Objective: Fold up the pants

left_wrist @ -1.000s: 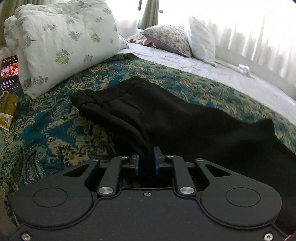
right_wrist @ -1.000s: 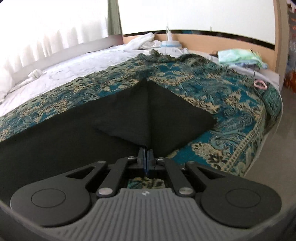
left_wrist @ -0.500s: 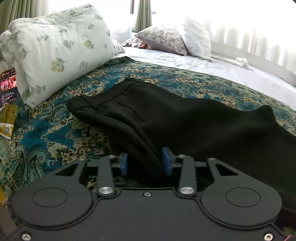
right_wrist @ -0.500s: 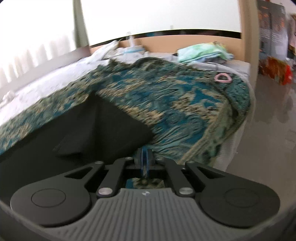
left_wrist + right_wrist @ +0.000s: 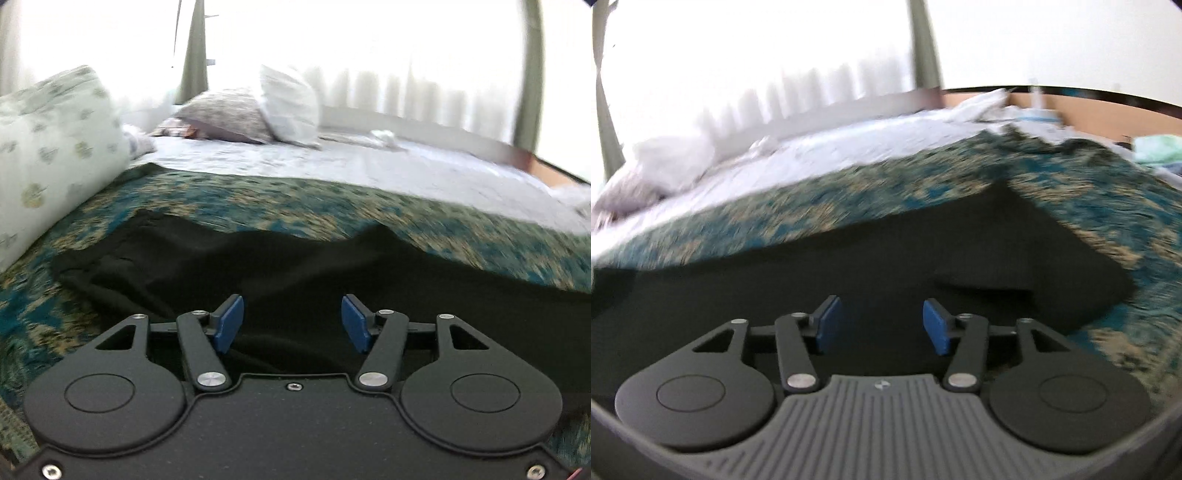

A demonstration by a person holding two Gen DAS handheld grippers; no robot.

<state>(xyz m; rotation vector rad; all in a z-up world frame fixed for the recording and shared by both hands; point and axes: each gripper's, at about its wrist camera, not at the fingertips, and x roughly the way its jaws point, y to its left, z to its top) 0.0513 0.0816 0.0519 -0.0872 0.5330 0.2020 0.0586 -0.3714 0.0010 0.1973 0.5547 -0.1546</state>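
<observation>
Black pants (image 5: 280,266) lie spread across a teal and gold patterned bedspread (image 5: 332,206), waistband end at the left in the left wrist view. My left gripper (image 5: 291,321) hovers over the near edge of the pants, its jaws opening; the blue pads (image 5: 229,323) stand apart from the cloth. In the right wrist view the leg end of the pants (image 5: 997,258) lies folded over itself with a corner at the right. My right gripper (image 5: 881,325) is above that cloth, jaws opening, nothing pinched between its pads (image 5: 936,326).
A floral quilt roll (image 5: 48,147) sits at the left, pillows (image 5: 258,110) at the head of the bed, a white sheet (image 5: 406,173) beyond the bedspread. A wooden headboard ledge (image 5: 1108,110) with folded cloth (image 5: 1160,147) runs at the far right.
Both grippers let go of the black cloth and their jaws spread wide. The left view swung right and lifted; the right view swung back left over the pants.
</observation>
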